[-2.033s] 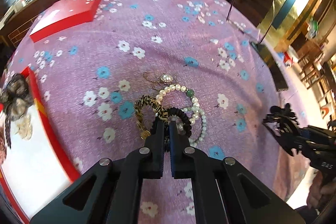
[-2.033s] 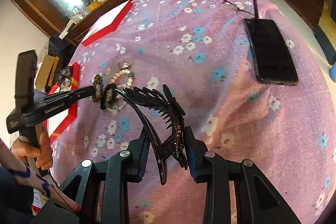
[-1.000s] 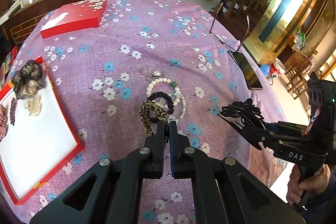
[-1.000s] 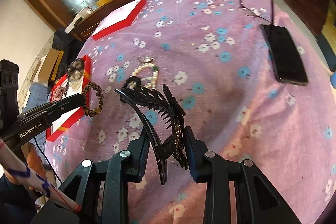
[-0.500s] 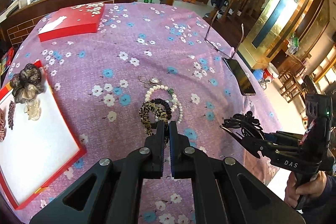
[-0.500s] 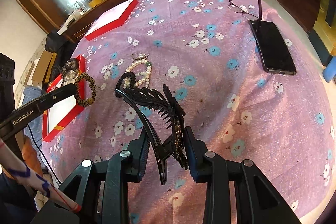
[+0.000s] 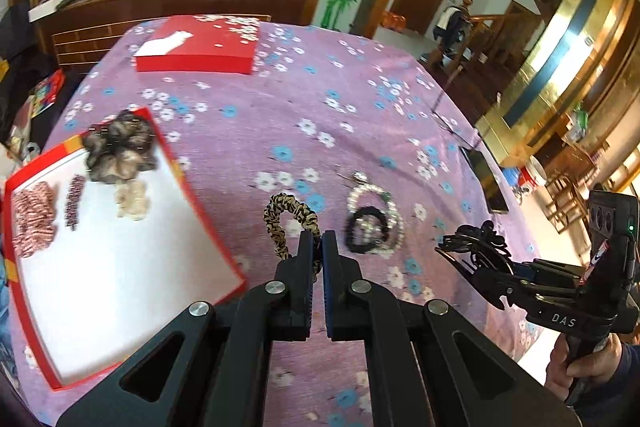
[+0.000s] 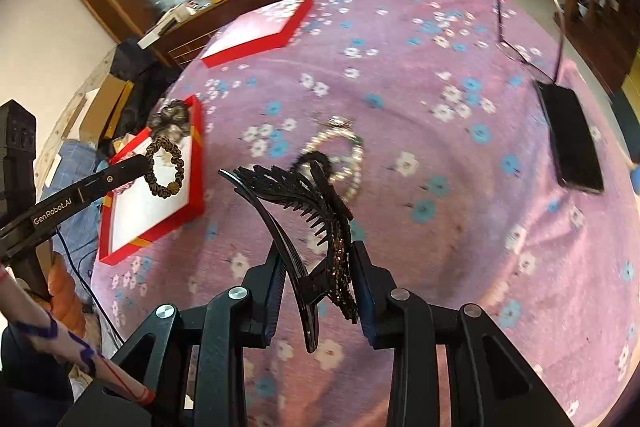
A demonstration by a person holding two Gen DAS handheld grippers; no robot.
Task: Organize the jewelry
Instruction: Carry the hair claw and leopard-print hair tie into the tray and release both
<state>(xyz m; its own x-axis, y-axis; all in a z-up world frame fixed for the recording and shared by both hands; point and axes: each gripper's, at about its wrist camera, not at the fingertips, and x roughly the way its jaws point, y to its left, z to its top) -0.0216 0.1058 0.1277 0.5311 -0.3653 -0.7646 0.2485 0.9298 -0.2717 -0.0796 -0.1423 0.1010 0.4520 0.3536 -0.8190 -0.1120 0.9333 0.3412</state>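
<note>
Reading "GenRobot.AI" runs along the left gripper (image 8: 142, 163) at the left of the right wrist view, while "DAS" marks the right gripper (image 7: 472, 251) at the lower right of the left wrist view. Left jaws are clenched on a leopard-print hair tie (image 7: 290, 223), hanging beside the red tray's (image 7: 200, 211) right edge. Right jaws grasp a black hair claw (image 8: 316, 227). Blur smears the pearl bracelet (image 7: 374, 195) and black hair tie (image 7: 366, 233) lying mid-frame on the purple floral cloth (image 7: 320, 99). Bare cloth spreads above them.
</note>
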